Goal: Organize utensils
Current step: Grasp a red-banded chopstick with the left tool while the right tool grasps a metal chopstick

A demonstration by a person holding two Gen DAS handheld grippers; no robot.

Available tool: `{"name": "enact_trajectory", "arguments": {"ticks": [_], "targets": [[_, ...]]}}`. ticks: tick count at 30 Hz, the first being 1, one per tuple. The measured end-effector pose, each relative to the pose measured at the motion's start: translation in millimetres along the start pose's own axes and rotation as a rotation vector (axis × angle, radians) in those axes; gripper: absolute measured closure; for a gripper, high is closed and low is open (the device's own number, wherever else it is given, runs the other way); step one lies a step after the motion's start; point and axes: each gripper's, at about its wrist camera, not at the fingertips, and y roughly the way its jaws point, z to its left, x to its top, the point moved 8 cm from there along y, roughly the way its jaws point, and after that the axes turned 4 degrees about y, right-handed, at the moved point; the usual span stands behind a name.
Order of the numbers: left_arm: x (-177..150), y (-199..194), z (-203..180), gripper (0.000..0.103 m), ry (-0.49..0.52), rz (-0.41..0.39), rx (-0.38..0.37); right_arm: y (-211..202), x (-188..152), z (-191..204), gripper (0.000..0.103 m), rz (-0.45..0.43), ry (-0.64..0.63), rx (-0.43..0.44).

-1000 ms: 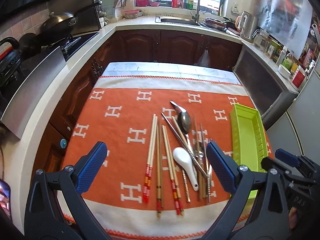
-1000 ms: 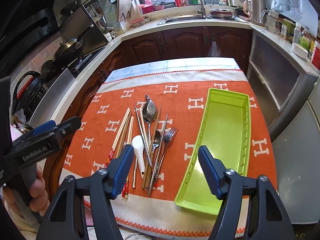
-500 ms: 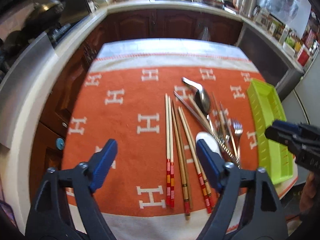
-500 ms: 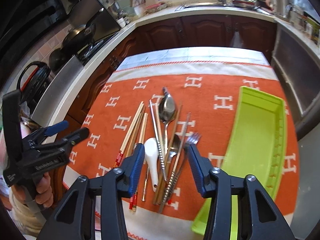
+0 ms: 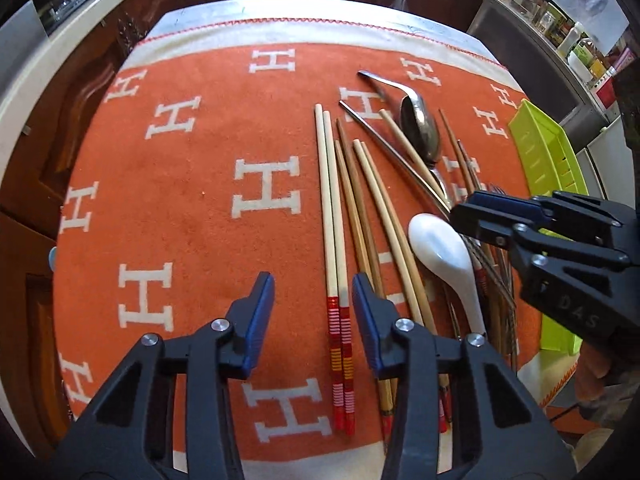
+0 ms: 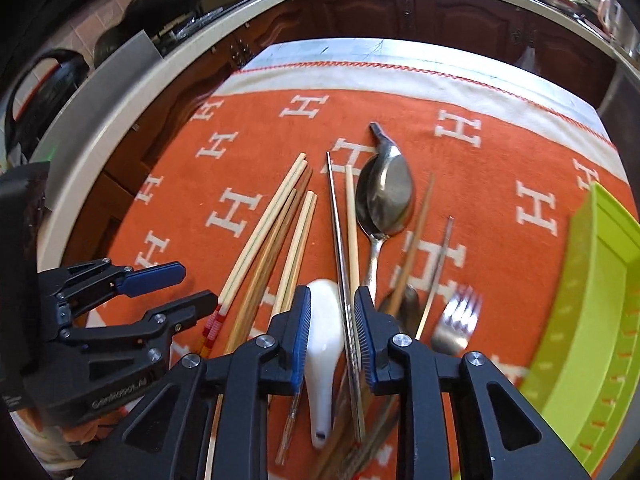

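White spoon (image 6: 326, 344) sits between the right gripper's (image 6: 332, 336) parted jaws, so squeeze squarely, excluding the metal chopstick (image 6: 340, 240); left gripper (image 5: 312, 312) hovers, jaws apart.

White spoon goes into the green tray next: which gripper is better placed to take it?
Right. The right gripper already straddles the white spoon, jaws open, and the green tray lies on its side. The left gripper sits over the red-banded chopsticks, farther from both.

bright daylight, strong fisheye bending at edges, motion blur in right wrist view
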Motion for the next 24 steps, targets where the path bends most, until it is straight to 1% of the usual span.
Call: {"name": "enact_trajectory", "arguments": {"ticks": [4, 6, 11, 15, 17, 21, 24], "targets": [[-2, 6, 9, 0.066, -0.009, 0.031, -0.001, 18, 6, 5, 0.090, 0.019, -0.022, -0.019], [-2, 11, 11, 0.067, -0.013, 0.040, -0.002, 25, 7, 7, 0.092, 0.034, -0.028, -0.017], [2, 12, 11, 0.067, -0.010, 0.031, -0.011, 26, 6, 6, 0.092, 0.044, -0.022, 0.009], [7, 14, 9, 0.067, 0.005, 0.022, -0.004, 32, 2, 1, 0.092, 0.082, -0.009, 0.022], [10, 15, 10, 0.067, 0.005, 0.017, 0.002, 34, 3, 1, 0.092, 0.075, -0.009, 0.030], [15, 20, 15, 0.068, 0.004, 0.016, 0.028, 38, 6, 4, 0.092, 0.071, -0.020, 0.033], [16, 20, 13, 0.068, 0.056, 0.001, 0.083, 41, 8, 5, 0.096, 0.070, -0.027, 0.028]]}}
